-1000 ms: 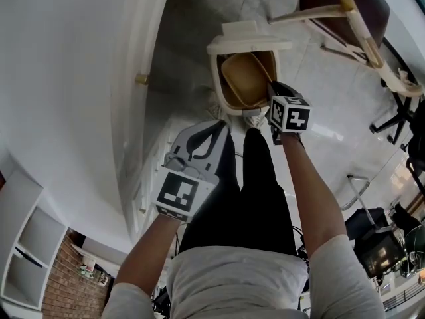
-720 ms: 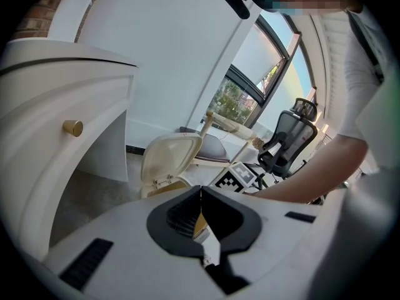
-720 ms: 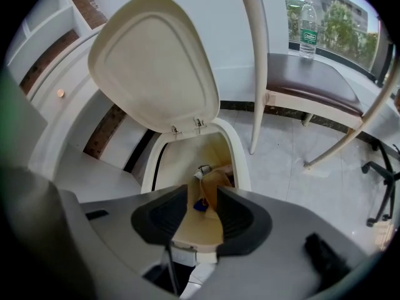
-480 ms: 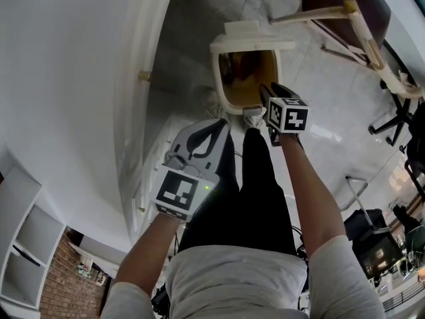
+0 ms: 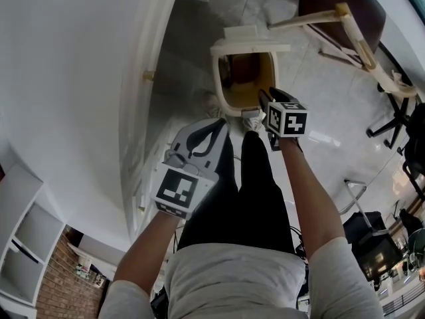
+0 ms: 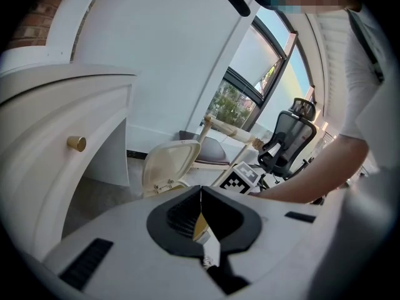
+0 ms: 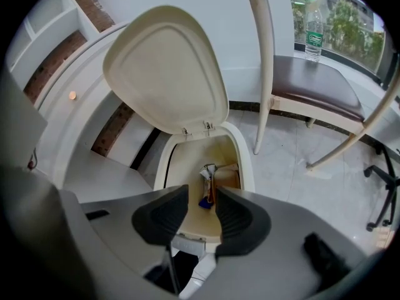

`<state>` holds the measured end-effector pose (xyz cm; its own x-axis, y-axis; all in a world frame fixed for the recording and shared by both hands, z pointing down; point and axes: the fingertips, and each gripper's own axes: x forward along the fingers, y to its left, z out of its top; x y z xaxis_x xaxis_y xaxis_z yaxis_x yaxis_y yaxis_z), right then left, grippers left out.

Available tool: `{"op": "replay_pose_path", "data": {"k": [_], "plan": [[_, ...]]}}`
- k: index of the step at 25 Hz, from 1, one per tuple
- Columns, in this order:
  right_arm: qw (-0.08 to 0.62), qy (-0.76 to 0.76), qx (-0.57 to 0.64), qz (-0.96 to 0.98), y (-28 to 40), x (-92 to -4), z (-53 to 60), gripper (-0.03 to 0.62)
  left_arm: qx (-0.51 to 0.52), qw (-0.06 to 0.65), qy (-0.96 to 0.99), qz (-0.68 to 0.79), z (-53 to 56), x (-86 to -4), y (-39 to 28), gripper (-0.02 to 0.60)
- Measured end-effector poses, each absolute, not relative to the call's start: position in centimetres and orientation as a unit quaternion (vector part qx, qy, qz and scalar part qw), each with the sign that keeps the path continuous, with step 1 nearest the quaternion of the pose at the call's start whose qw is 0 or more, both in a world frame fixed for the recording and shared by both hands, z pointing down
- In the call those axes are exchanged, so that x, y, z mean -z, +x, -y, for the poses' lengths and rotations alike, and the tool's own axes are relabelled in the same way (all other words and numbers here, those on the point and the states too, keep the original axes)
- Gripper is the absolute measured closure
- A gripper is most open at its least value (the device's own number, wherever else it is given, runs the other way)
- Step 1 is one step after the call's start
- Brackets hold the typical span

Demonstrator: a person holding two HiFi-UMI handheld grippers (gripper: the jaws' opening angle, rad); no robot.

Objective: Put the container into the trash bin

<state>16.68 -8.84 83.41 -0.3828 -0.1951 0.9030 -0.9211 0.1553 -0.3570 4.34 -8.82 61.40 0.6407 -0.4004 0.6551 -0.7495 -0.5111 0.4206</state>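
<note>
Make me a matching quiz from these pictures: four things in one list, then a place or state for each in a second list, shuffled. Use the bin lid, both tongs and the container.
Things
1. bin lid
2. right tongs
3. left tongs
4. container

Places and states
A. jaws together
B. lying down inside the trash bin
C. swung up, standing open
D. jaws apart, nothing between them, above the bin's mouth

Pairs: 1-C, 2-D, 3-A, 4-B
</note>
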Motion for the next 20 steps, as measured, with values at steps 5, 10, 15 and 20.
{"op": "replay_pose_path", "data": {"k": [5,10,15,20], "plan": [[0.354,0.411,-0.49,0.682,16.3,-81.4,9.5,0.478,-0.246,0.345,0.837,0.347,9.0,-60.3,4.6,0.565],[0.342,0.393,-0.464,0.716,15.8,-77.8,9.7,0.551,-0.242,0.339,0.839,0.35,9.1,-59.1,4.9,0.565],[0.328,0.375,-0.44,0.748,15.2,-73.3,9.9,0.56,-0.242,0.337,0.837,0.356,8.9,-57.8,5.1,0.565],[0.306,0.363,-0.417,0.775,14.6,-67.5,10.3,0.562,-0.243,0.334,0.836,0.362,8.6,-56.0,5.0,0.565]]}}
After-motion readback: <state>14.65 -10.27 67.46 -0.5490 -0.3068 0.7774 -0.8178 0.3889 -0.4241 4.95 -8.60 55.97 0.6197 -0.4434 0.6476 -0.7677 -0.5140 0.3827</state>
